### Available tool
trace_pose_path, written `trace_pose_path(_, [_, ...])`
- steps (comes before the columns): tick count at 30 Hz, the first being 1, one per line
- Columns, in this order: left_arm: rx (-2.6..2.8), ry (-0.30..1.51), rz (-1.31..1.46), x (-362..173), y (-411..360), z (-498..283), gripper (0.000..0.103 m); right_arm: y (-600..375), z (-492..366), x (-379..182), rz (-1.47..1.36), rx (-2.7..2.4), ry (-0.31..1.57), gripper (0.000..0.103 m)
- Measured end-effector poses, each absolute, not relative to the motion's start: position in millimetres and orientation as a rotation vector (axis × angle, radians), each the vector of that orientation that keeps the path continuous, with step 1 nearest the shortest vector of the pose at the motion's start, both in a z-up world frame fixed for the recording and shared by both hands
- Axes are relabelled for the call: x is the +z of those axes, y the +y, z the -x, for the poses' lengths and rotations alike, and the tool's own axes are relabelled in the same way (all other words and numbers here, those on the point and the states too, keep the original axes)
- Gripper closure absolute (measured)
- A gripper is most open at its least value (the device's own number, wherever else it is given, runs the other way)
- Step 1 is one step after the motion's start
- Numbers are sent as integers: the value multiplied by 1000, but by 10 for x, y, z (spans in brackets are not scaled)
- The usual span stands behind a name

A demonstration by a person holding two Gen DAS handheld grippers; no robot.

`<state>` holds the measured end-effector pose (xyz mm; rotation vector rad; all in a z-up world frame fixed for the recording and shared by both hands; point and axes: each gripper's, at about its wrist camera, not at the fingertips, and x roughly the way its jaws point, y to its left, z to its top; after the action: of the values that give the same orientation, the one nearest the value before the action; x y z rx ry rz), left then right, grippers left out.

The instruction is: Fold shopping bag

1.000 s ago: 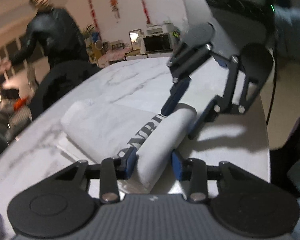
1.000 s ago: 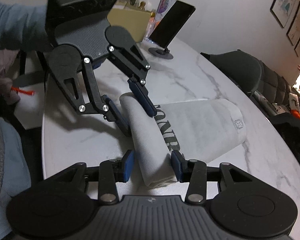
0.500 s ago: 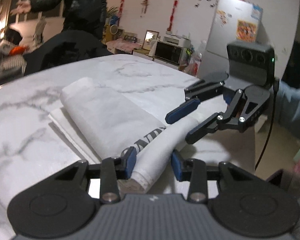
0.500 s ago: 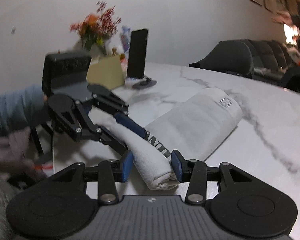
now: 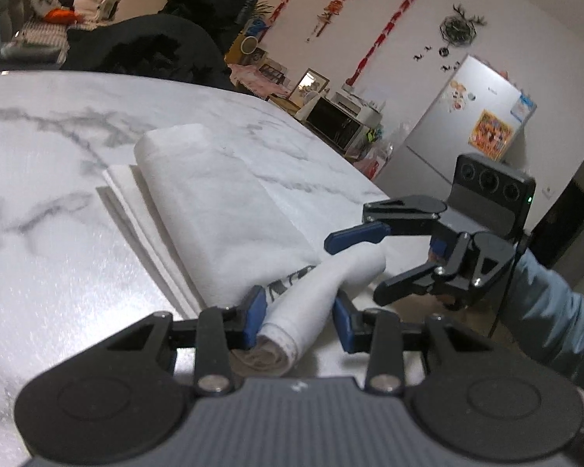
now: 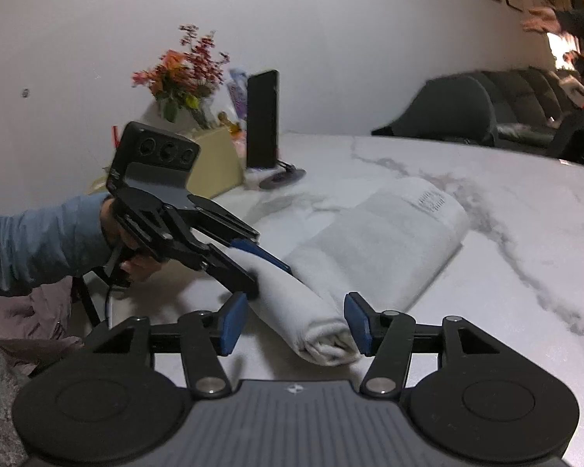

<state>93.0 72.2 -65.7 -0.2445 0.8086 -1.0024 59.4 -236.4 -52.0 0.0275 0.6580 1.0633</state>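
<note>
White shopping bag (image 5: 229, 218), rolled end on marble table (image 5: 50, 272): left gripper (image 5: 298, 321) and right gripper (image 6: 292, 323) both spread around it, unclamped; next, pinch and roll onward.

Lying on the marble table (image 6: 525, 202), folded flat with its near end rolled up: shopping bag (image 6: 373, 241). Straddling one end of that roll, near edge of the table: right gripper (image 6: 296, 323), jaws apart, roll against the right pad only. At the opposite end of the roll, left of the bag: left gripper (image 5: 298, 321), pads either side. Far left on the table: phone stand (image 6: 282, 177), box (image 6: 214, 163) beside it, flowers (image 6: 183, 74) behind.
</note>
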Motion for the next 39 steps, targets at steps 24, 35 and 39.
trace_pose_path(24, [-1008,893,399,-843,825,-1144,70,-2287,-691,-421,100,1048,626,52])
trace_pose_path(35, [-971,907,425,-825,792,-1035,71,-2455,-754,-564,-267,959,857,57])
trace_pose_path(39, [-981,913,456,-849,815,-922,71,-2485,-629,-570,-341,916,903,58])
